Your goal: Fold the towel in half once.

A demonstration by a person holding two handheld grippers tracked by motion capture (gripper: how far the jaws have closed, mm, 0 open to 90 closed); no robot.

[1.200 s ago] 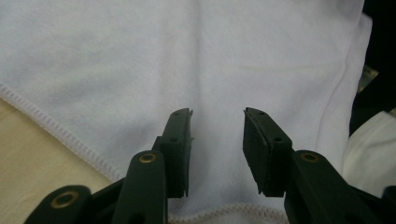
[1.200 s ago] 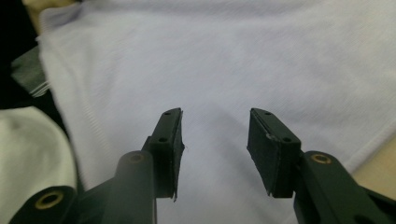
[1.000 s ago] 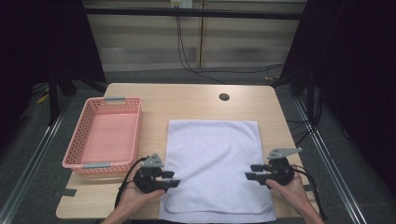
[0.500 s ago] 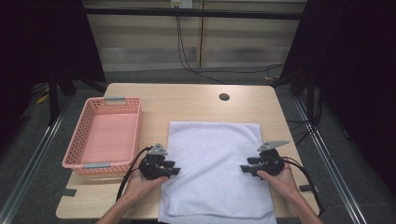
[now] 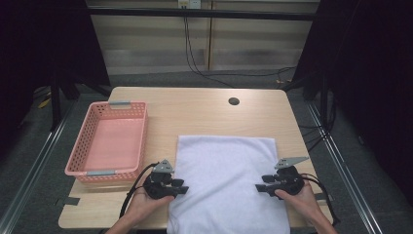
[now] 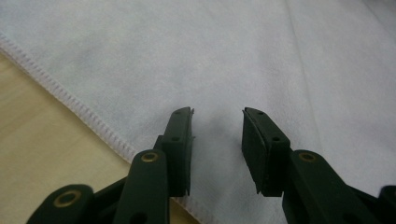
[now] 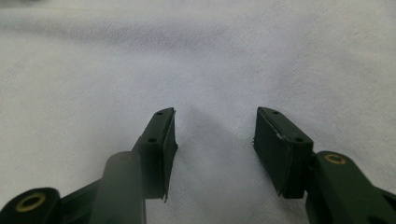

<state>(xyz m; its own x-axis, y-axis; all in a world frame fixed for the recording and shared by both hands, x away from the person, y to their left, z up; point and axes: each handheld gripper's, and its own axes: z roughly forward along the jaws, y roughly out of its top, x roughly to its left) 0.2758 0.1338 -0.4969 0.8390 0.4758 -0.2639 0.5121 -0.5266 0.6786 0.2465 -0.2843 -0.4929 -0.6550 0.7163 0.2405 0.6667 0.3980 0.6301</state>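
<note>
A white rectangular terry towel (image 5: 226,183) lies flat on the light wooden bench (image 5: 195,109), filling the lower middle of the high view, with its near edge running off the bottom of the frame. The left gripper (image 5: 181,188) sits at the towel's left border, lower left of centre, and its jaws have just been closing; in the left gripper view (image 6: 217,140) they stand apart over the cloth just inside the stitched hem, a slight ridge of fabric between them, not yet pinched. The right gripper (image 5: 260,185) rests on the towel's right side (lower right of the frame), and its jaws also stand parted, a soft fold of cloth rising between them (image 7: 215,140). A pink perforated plastic basket (image 5: 92,146) stands at the left.
</note>
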